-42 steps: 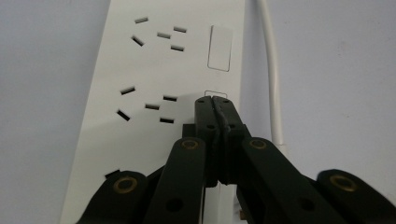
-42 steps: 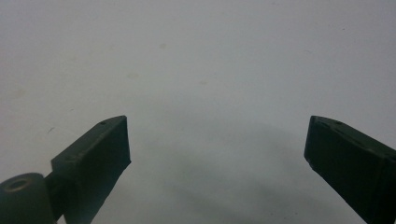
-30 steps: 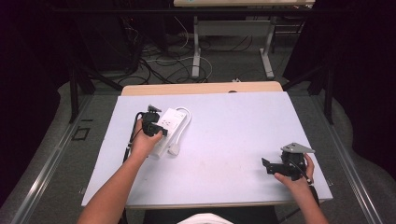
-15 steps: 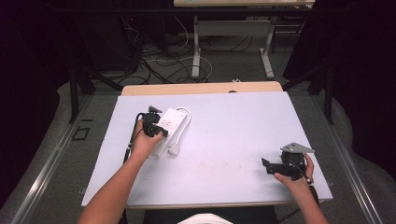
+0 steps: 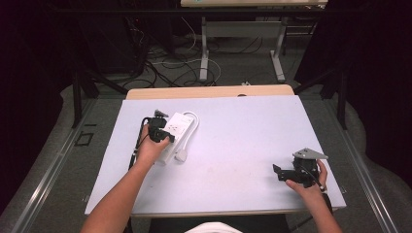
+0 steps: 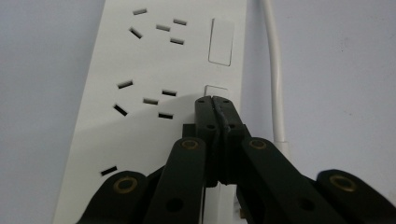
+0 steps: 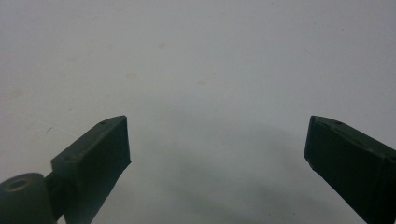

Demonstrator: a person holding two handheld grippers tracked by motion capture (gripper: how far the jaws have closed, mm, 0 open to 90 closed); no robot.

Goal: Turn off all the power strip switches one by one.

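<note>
Toward the table's [image 5: 233,194] left edge lay the white power strip [image 6: 154,70]; the left gripper [image 6: 215,100], jaws pressed together, touched its rocker switch [image 6: 216,91]. Near the right edge, the right gripper [image 7: 217,140] gaped wide, holding nothing. Off-centre pressure might skid the strip.

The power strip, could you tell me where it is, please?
In the high view the power strip lies left on the table, under the left hand-held gripper.
</note>
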